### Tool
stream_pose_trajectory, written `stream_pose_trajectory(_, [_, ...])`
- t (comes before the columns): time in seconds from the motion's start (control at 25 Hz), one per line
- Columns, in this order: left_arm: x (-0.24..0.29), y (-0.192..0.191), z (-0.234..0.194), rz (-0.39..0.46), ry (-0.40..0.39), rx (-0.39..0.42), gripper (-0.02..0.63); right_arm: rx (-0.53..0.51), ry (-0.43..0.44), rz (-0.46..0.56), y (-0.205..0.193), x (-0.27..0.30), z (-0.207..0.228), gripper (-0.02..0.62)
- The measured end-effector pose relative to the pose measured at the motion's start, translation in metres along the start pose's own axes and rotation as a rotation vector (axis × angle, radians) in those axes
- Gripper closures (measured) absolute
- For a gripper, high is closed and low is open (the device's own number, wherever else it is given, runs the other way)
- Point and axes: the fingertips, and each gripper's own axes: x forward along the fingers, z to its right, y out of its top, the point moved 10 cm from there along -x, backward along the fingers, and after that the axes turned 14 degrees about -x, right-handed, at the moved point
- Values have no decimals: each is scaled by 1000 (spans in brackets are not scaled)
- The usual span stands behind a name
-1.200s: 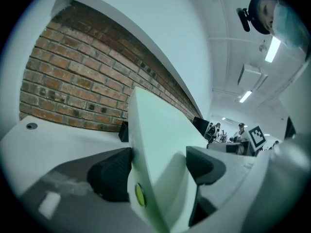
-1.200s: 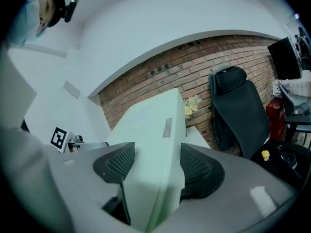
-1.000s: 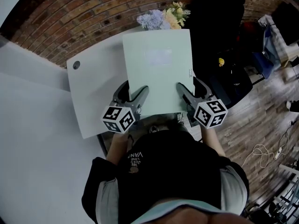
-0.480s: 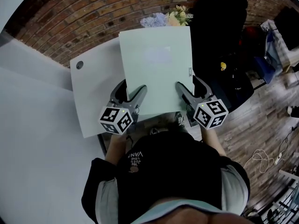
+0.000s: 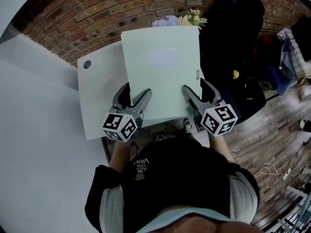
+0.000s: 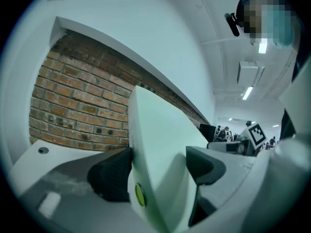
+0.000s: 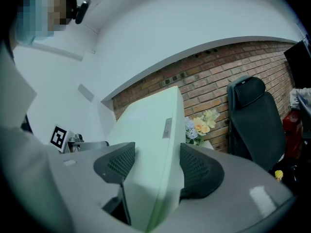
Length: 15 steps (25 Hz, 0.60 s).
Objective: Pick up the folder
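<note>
The left gripper (image 5: pixel 135 92) and right gripper (image 5: pixel 197 87) are both squeezing the folder (image 5: pixel 163 76) by its near edge. They should be lifting together, evenly, so it is not slipping.

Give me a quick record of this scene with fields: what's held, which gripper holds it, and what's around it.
held item: pale green folder
left gripper: shut on the folder's near edge, towards its left corner
right gripper: shut on the same edge, towards its right corner
folder position: over the white table, apparently lifted off it
behind folder: flowers, brick wall
right of table: black chair
</note>
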Motion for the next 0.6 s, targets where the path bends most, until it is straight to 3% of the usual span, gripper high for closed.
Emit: stream_pose_trajectory(0.6, [-21,-1,-2,84,112,-15,247,-33,126,-2,7,29,0,318])
